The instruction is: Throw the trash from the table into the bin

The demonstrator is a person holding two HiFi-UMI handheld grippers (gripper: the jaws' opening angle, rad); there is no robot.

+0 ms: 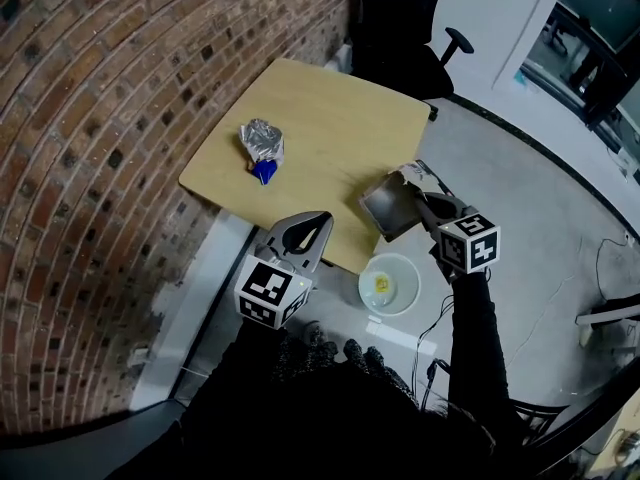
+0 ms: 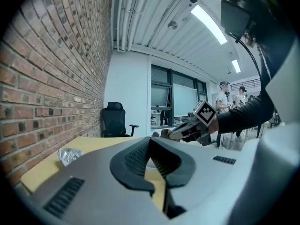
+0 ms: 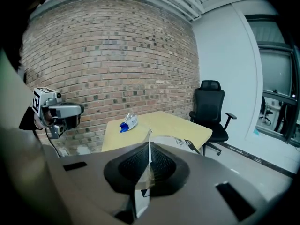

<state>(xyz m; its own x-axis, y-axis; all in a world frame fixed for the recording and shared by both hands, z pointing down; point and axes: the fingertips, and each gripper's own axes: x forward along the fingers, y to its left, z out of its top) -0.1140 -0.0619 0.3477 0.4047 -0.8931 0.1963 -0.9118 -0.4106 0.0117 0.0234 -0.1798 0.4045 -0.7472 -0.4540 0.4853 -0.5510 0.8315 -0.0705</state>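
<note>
A crumpled foil wrapper with a blue end (image 1: 262, 148) (image 3: 128, 123) (image 2: 68, 155) lies on the wooden table (image 1: 330, 118), near its left edge. My right gripper (image 1: 418, 200) (image 3: 149, 161) is shut on a flat grey carton (image 1: 392, 206) (image 3: 178, 144), held edge-on between the pads just past the table's near right corner. The white round bin (image 1: 389, 284) stands on the floor below that carton, with something yellow inside. My left gripper (image 1: 322, 220) (image 2: 149, 142) hovers at the table's near edge, tips together and holding nothing.
A brick wall (image 1: 90, 118) runs along the table's left side. A black office chair (image 1: 400, 28) (image 3: 210, 109) stands behind the table. Cables (image 1: 610, 258) lie on the grey floor at the right. People stand far off in the left gripper view.
</note>
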